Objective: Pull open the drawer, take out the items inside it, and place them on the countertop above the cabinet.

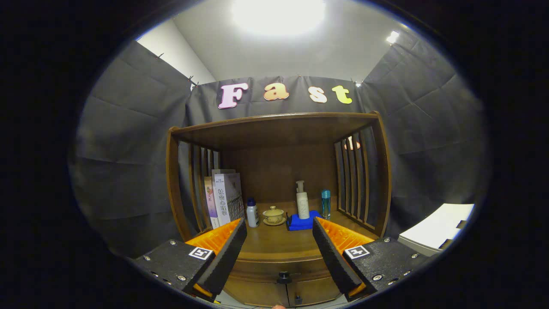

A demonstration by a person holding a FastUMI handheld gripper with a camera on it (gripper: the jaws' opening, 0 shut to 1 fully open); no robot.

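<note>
Gripper view: gripper is spread wide, nothing between the fingers. Drawer looks fully closed, its dark knob sitting low between the fingertips. So we're at the very first step I'd say. Next move is dropping down, lining up on that knob, pinching it and pulling straight back. Countertop already holds some bottles and a lidded cup

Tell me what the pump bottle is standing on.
The pump bottle stands on a folded blue cloth on the countertop, beyond the open gripper. What lies under the cloth is covered.
</note>
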